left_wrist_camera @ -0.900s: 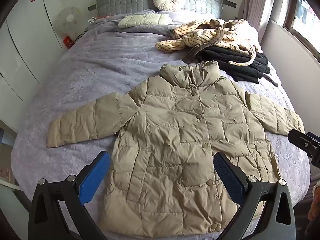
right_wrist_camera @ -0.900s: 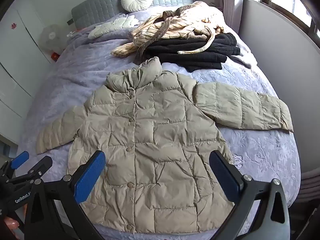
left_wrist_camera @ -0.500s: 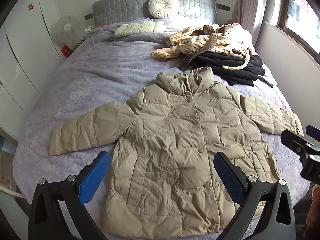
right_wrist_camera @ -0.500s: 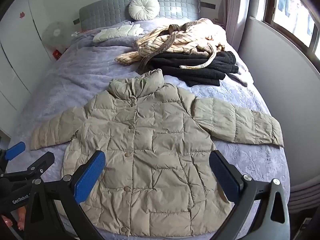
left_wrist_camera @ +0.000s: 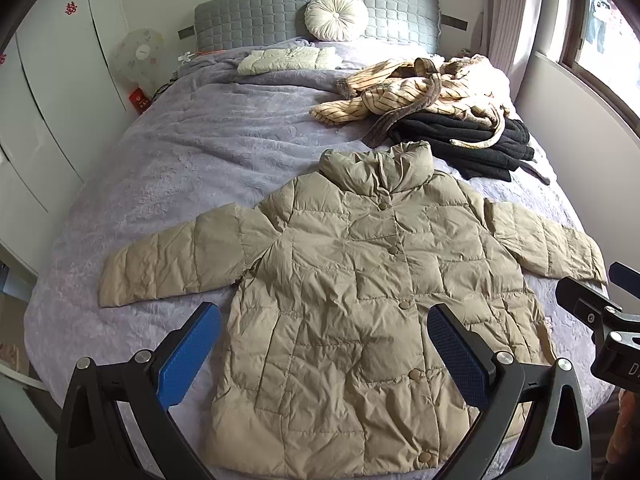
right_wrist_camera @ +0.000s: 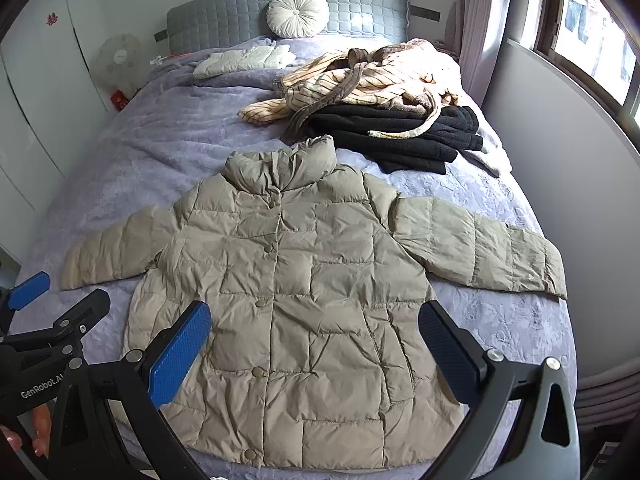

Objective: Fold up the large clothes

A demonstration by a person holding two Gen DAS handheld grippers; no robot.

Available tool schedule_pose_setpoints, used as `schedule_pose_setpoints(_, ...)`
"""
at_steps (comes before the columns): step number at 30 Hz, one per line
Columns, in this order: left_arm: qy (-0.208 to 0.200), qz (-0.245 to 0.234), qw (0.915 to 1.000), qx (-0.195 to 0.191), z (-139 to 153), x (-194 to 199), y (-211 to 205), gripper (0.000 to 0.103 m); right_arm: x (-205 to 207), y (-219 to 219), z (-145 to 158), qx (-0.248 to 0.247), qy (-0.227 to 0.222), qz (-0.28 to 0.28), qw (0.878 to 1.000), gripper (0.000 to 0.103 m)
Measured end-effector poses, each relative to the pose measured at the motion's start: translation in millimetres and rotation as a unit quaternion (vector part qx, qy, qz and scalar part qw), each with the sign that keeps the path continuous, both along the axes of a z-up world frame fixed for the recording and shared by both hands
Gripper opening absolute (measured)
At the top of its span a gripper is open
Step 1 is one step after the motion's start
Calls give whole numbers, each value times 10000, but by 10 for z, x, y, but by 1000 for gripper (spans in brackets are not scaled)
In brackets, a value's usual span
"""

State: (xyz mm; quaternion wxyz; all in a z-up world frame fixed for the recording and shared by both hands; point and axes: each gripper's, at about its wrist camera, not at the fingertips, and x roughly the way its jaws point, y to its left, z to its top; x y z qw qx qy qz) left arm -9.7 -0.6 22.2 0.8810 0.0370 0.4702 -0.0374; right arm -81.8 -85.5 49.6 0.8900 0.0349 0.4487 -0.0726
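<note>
grippers: left gripper [left_wrist_camera: 324,356] and right gripper [right_wrist_camera: 314,350] both spread wide, empty, above the near hem
jacket: tan puffer jacket [left_wrist_camera: 372,300] flat on the bed [left_wrist_camera: 192,160], buttoned, front up, just ahead of both
axis: hem near, collar far; sleeves out left and right
nearer: left gripper to left sleeve [left_wrist_camera: 168,258], right gripper to right sleeve [right_wrist_camera: 480,244]
writing: "genrobot.a…" on left gripper body [right_wrist_camera: 40,386]; red paper character on wardrobe [left_wrist_camera: 71,8], unreadable
</note>
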Motion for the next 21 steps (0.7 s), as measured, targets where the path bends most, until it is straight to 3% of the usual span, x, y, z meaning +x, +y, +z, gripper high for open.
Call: schedule_pose_setpoints(21,8,-24,10000,0,-17,-10,40,103,2,11,-51,42,56,-31,10000,103)
